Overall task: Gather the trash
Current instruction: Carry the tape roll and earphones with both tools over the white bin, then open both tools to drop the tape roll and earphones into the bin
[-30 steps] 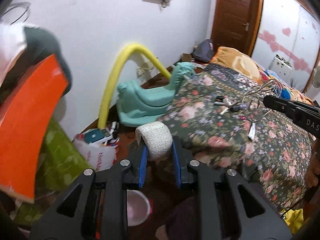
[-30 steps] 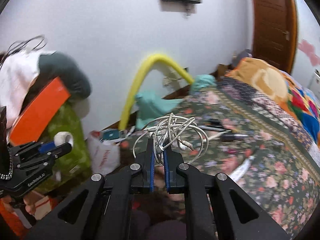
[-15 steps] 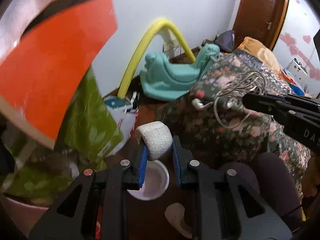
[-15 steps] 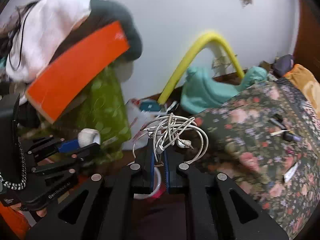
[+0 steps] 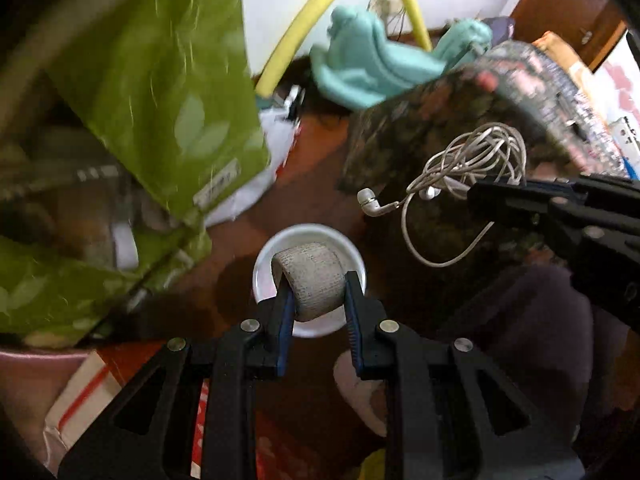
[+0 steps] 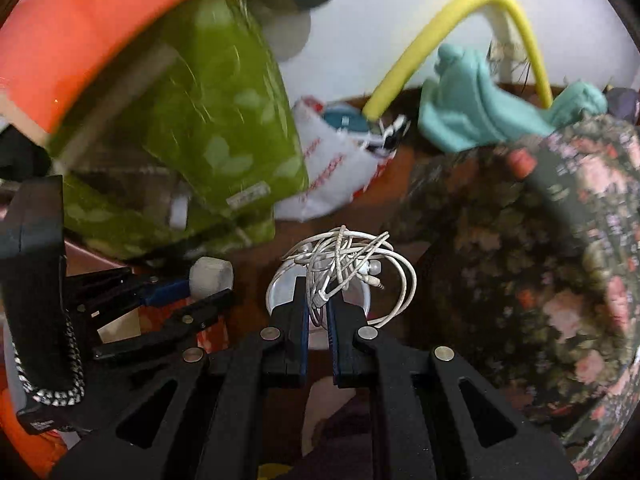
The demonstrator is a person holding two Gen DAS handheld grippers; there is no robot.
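Note:
My left gripper [image 5: 316, 292] is shut on a roll of grey-white gauze tape [image 5: 312, 280] and holds it directly above a small white bin [image 5: 260, 268] on the brown floor. The tape also shows in the right wrist view [image 6: 211, 275]. My right gripper [image 6: 318, 304] is shut on a tangle of white earphone cable [image 6: 344, 264], held over the same bin [image 6: 280, 292]. In the left wrist view the cable [image 5: 460, 172] hangs to the right of the bin, with an earbud [image 5: 366, 199] dangling.
A green leaf-print bag [image 5: 160, 80] and an orange board [image 6: 100, 20] crowd the left. A white plastic bag [image 6: 332, 168], a teal toy [image 5: 372, 68] and a yellow tube [image 6: 420, 60] stand by the wall. The floral bed [image 6: 560, 260] fills the right.
Both grippers have swung down and left from the bed toward the floor. The white bin has come to lie directly under the tape and the cable.

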